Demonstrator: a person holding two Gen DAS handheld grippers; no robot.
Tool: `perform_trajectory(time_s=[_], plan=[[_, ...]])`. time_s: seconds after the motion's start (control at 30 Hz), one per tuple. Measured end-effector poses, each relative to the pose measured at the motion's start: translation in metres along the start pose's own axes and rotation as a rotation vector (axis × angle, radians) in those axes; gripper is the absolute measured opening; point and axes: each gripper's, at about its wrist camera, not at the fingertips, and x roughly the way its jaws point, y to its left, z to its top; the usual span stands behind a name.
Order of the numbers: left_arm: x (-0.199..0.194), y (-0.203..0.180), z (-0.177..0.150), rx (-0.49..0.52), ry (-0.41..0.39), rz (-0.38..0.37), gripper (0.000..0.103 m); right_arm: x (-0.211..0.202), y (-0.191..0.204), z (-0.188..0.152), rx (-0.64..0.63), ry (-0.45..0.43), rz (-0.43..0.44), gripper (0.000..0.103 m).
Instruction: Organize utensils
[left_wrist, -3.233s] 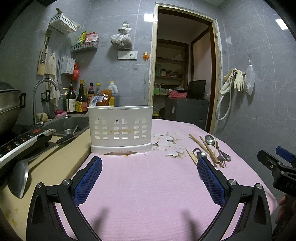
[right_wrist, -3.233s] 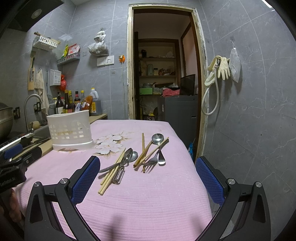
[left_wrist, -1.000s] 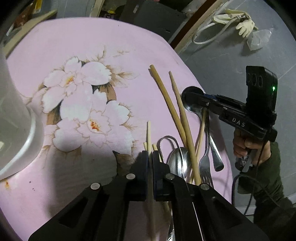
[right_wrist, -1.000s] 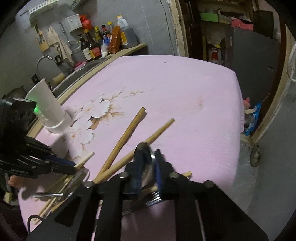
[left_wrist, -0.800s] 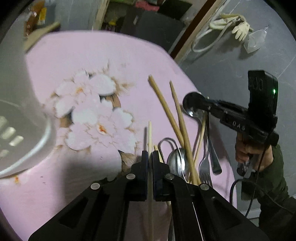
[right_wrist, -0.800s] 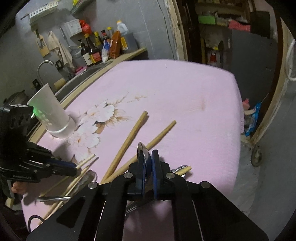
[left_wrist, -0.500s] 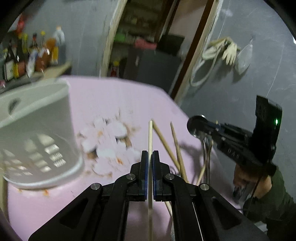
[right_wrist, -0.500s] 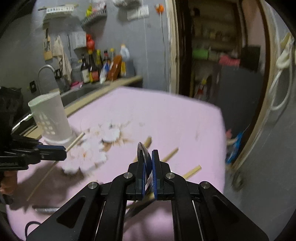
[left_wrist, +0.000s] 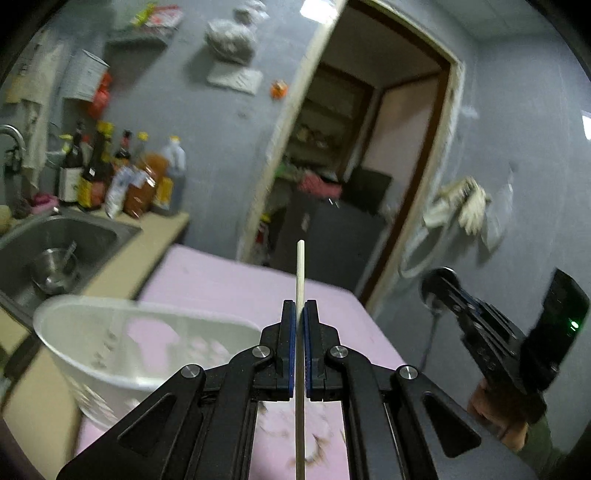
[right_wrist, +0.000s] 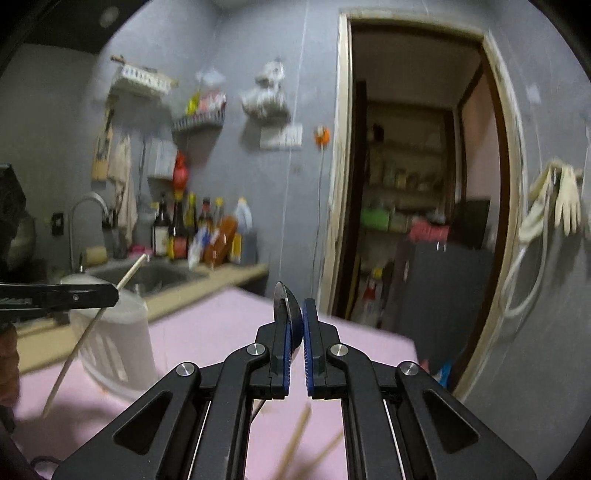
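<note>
No words on the blurry bottles (left_wrist: 122, 177) or on the tools can be read. The left gripper (left_wrist: 300, 314) has its fingers (left_wrist: 289, 347) squeezed tight on one pale chopstick (left_wrist: 300, 273), which sticks straight out past the tips and also runs back under them. In the right wrist view that same chopstick (right_wrist: 92, 325) slants across the front of the white holder (right_wrist: 118, 343), held up in the air above the pink cloth (right_wrist: 207, 332). In the left wrist view the white holder (left_wrist: 140, 354) sits down and to the left, its open top just beside the left gripper. The right gripper (right_wrist: 294, 317) has its fingers (right_wrist: 279, 350) almost closed on a shiny metal spoon (right_wrist: 286, 306), whose round bowl pokes up between the tips. From the left wrist view the right gripper (left_wrist: 448, 291) is off to the right with the spoon (left_wrist: 437, 284) lifted high and its thin handle hanging down. Two chopsticks (right_wrist: 299, 439) lie blurry on the pink cloth under the right gripper. A second ago both grippers were low over the pile on the counter, pinching these things. Now both are lifted up, and the left one has swung over toward the holder. The sink (left_wrist: 55, 240) with a metal bowl (left_wrist: 53, 269) is on the left.
</note>
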Motion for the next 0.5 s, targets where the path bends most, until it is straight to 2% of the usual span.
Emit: perform_trajectory(time_s=[0.13,0.27,0.5], plan=[[-0.016,0.032,0.039,-0.022,-0.087,0.053,0.002,0.006,0.023,0.037,-0.007,-0.088,0.018,0.004],[-0.024,0.074,0.064,-0.044,-0.168,0.12,0.002,0.018,0.051,0.066,-0.017,-0.157,0.042,0.004],[-0.015,0.131,0.071,-0.062,-0.254,0.193,0.002,0.043,0.103,0.071,-0.08,-0.247,0.0,0.004]])
